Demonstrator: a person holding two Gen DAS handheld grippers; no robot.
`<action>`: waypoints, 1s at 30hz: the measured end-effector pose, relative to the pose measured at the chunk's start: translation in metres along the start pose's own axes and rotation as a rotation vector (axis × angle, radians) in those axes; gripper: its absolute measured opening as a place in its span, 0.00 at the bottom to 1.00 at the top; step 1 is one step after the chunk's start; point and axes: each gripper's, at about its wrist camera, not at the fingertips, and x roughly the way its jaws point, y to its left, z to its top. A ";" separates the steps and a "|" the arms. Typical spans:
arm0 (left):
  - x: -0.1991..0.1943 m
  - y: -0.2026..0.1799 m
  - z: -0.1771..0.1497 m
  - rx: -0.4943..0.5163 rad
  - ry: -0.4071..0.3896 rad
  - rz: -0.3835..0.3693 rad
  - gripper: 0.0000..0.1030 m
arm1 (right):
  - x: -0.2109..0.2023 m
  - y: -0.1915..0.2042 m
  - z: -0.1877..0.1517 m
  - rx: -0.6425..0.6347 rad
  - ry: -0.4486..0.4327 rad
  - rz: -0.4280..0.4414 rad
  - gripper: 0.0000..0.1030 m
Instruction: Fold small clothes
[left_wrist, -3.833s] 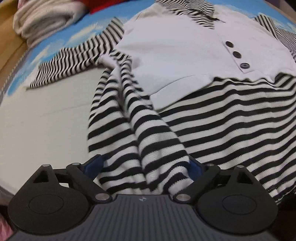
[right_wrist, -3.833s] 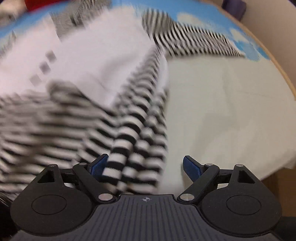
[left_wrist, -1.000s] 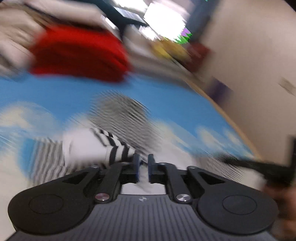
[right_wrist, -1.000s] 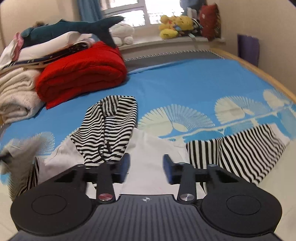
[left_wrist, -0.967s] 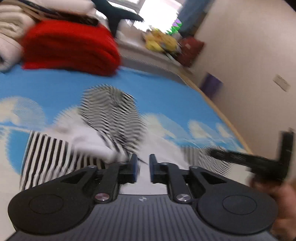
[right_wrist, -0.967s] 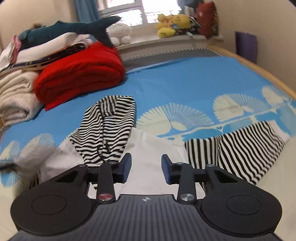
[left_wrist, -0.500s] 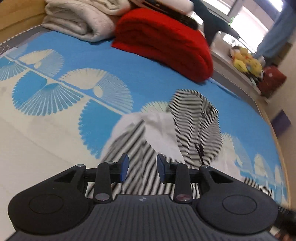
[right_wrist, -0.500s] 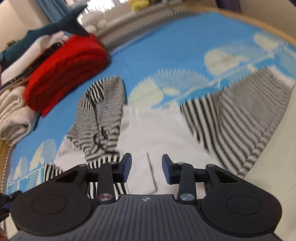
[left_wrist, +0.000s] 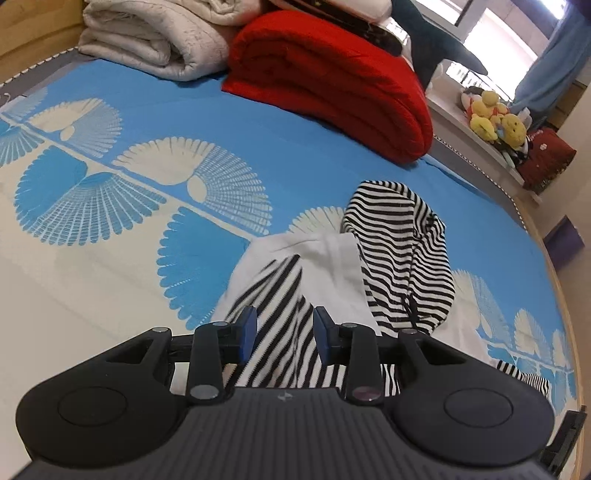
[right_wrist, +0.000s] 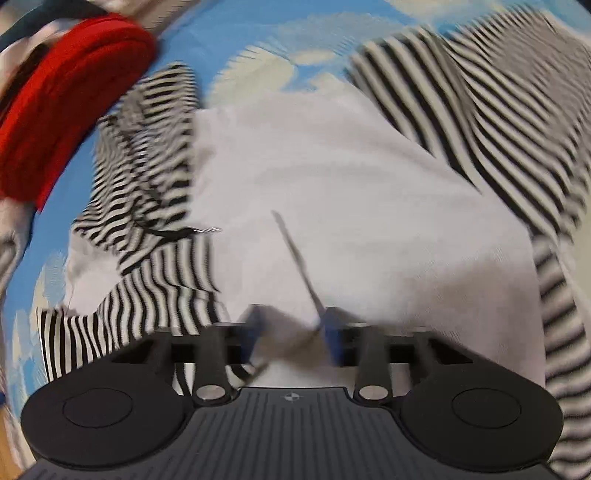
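A small white hoodie (left_wrist: 325, 258) with black-and-white striped hood (left_wrist: 399, 243) and sleeves lies on the bed. In the left wrist view its left sleeve (left_wrist: 280, 325) is folded in over the body. My left gripper (left_wrist: 283, 334) is open just above that sleeve, holding nothing. In the blurred right wrist view the white body (right_wrist: 332, 206) fills the middle, the right sleeve (right_wrist: 498, 110) spreads to the upper right, and the folded left sleeve (right_wrist: 155, 288) lies at the left. My right gripper (right_wrist: 291, 334) is open low over the white fabric.
A blue and white patterned bedsheet (left_wrist: 110, 184) covers the bed. A folded red blanket (left_wrist: 332, 77) and rolled white blankets (left_wrist: 155, 37) sit at the far end. Plush toys (left_wrist: 495, 122) line the window ledge. The bed's wooden edge (left_wrist: 569, 332) runs along the right.
My left gripper opened and let go of the left sleeve, which now lies folded over the body. My right gripper dropped closer to the hoodie's white body and is moving fast.
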 end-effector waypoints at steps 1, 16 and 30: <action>0.000 0.001 0.000 -0.004 0.000 0.003 0.35 | -0.008 0.001 0.002 0.011 -0.042 0.034 0.03; 0.038 -0.002 -0.032 0.059 0.192 0.015 0.35 | -0.056 -0.046 0.025 0.127 -0.220 -0.157 0.11; 0.072 0.018 -0.065 0.078 0.330 0.086 0.34 | -0.009 -0.053 0.026 0.231 0.023 -0.016 0.43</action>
